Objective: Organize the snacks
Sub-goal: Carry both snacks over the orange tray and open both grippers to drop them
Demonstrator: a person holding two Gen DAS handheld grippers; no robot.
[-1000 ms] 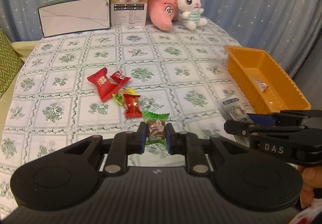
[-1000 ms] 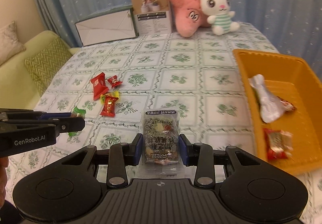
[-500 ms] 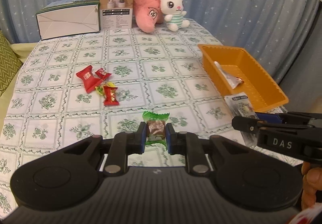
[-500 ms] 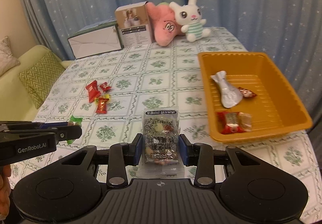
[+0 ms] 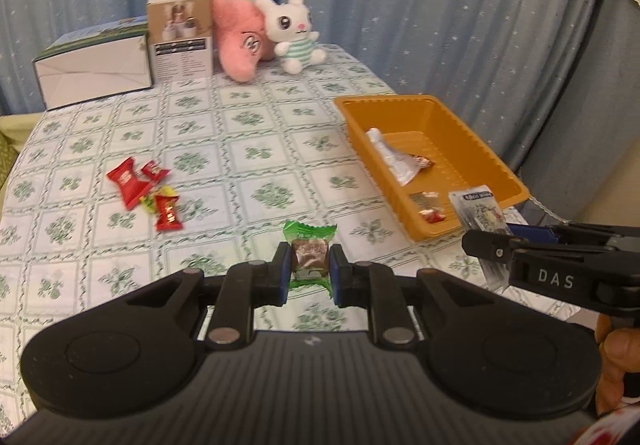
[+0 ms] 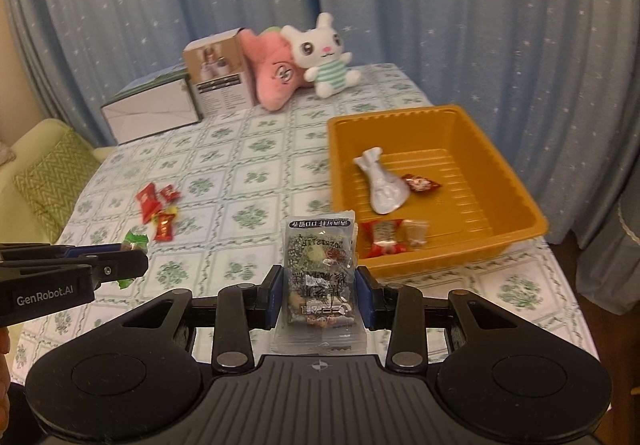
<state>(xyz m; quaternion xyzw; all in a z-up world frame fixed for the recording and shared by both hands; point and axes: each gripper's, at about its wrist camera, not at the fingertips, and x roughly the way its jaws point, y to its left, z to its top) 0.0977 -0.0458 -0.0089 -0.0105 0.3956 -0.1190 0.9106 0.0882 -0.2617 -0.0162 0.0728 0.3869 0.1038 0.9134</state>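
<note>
L gripper (image 5: 306,269) clenched on a green-wrapped candy (image 5: 309,249), held above the tablecloth (image 5: 248,165) at the near edge, approx centre. R gripper (image 6: 319,291) clenched on a clear snack packet (image 6: 320,269) w/ dark print, held upright just near-left of the orange tray (image 6: 516,201). In the left wrist view the R gripper (image 5: 486,245) shows at right w/ its packet (image 5: 478,209) over the tray's near corner.

Tray sits on the right side of the table & holds 1 silver pouch (image 6: 382,181), 1 small red-brown candy (image 6: 420,183) just right of it, & 1 red-and-clear packet (image 6: 390,237) at the near wall.

On the left, 4 loose wrapped candies (image 5: 146,191) lie clustered: 3 red, 1 yellow-green.

Far side: white box (image 5: 94,69), tan carton (image 5: 180,39), pink plush (image 5: 242,41), white bunny plush (image 5: 294,31), all in a row before blue star curtains (image 5: 440,5).
</note>
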